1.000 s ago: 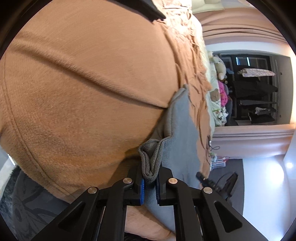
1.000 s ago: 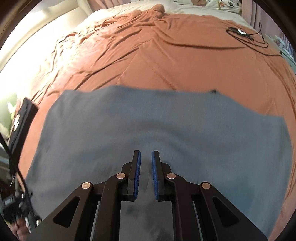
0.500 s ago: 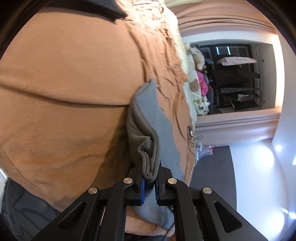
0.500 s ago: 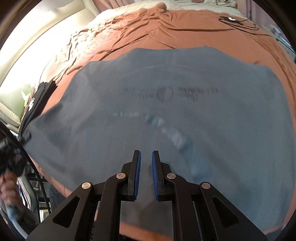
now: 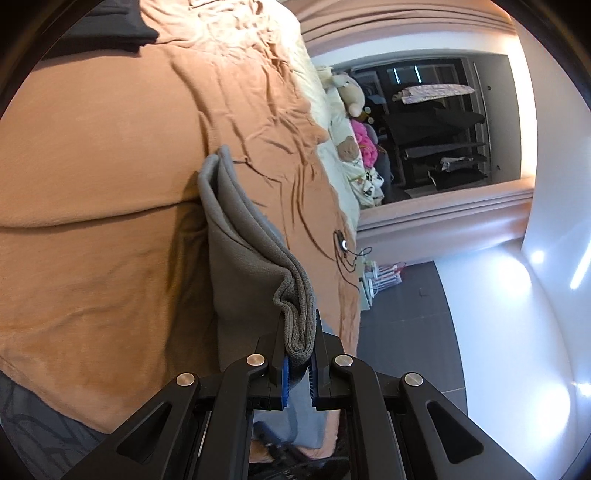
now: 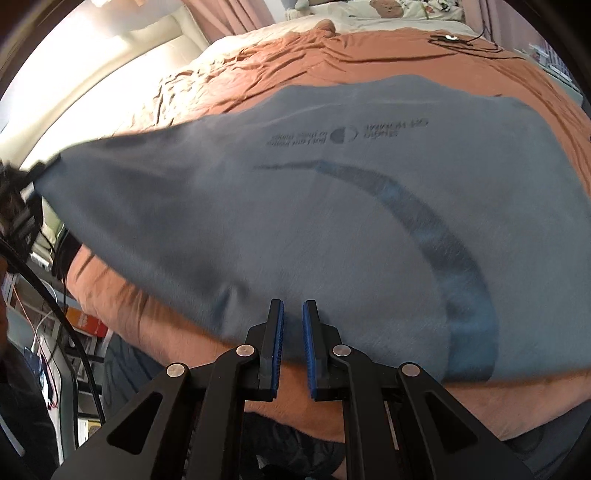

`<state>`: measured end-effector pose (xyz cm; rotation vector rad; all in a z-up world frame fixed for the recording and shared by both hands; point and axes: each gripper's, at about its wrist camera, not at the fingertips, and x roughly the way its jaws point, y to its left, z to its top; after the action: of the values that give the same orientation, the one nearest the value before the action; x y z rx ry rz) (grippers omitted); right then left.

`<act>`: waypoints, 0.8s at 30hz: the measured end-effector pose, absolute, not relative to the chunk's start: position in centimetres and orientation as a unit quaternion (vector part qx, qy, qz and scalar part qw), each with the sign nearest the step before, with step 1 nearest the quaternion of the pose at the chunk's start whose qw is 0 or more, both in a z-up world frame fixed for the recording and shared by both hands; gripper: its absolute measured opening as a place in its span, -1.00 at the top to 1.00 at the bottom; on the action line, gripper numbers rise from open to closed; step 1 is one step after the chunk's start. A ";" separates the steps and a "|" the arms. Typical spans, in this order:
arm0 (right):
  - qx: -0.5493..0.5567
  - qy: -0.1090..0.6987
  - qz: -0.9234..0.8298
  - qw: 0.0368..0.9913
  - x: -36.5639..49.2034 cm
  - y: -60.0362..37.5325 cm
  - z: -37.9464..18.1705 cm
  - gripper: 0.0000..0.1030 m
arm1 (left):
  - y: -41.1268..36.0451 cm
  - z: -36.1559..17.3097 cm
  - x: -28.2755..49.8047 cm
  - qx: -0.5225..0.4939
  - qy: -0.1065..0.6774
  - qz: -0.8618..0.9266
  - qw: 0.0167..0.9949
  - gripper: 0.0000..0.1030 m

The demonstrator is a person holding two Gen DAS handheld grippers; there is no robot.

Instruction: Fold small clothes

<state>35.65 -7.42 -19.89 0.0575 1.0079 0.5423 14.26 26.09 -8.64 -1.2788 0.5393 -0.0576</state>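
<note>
A grey shirt (image 6: 332, 206) with dark print lies spread on an orange bedspread (image 6: 332, 55), its left corner lifted. My left gripper (image 5: 298, 354) is shut on a bunched corner of the grey shirt (image 5: 243, 251) and holds it off the bed; it also shows at the left edge of the right wrist view (image 6: 22, 192). My right gripper (image 6: 293, 332) hovers over the shirt's near edge, jaws a small gap apart with nothing between them.
A black folded item (image 5: 122, 33) lies at the far part of the bed. A small device with a cable (image 6: 450, 38) lies on the bedspread. Pillows and soft toys (image 5: 351, 92) sit at the head. Shelves (image 5: 443, 147) stand beyond. Dark floor (image 5: 406, 332) runs beside the bed.
My left gripper has lifted the shirt corner higher and drawn it away from the bed. The right gripper has backed toward the shirt's near edge, so more shirt and its print show.
</note>
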 end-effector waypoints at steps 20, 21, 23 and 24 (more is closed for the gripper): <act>0.097 0.464 0.258 0.842 35.0 -10.2 -19.2 0.86 | 22.2 -4.0 19.2 -0.536 0.276 -0.071 0.795 0.86; 0.100 0.465 0.263 0.840 34.9 -10.1 -19.4 0.86 | 22.0 -3.8 19.4 -0.535 0.276 -0.073 0.795 0.86; 0.100 0.468 0.274 0.834 34.8 -9.7 -19.7 0.86 | 21.7 -3.5 20.1 -0.533 0.277 -0.080 0.795 0.86; 0.098 0.471 0.275 0.832 34.9 -9.6 -19.9 0.86 | 21.6 -3.5 20.3 -0.532 0.278 -0.084 0.795 0.86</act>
<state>34.86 -9.62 -19.92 0.2077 0.9981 0.5840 20.25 21.58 -3.50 -1.1429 0.5976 -0.1796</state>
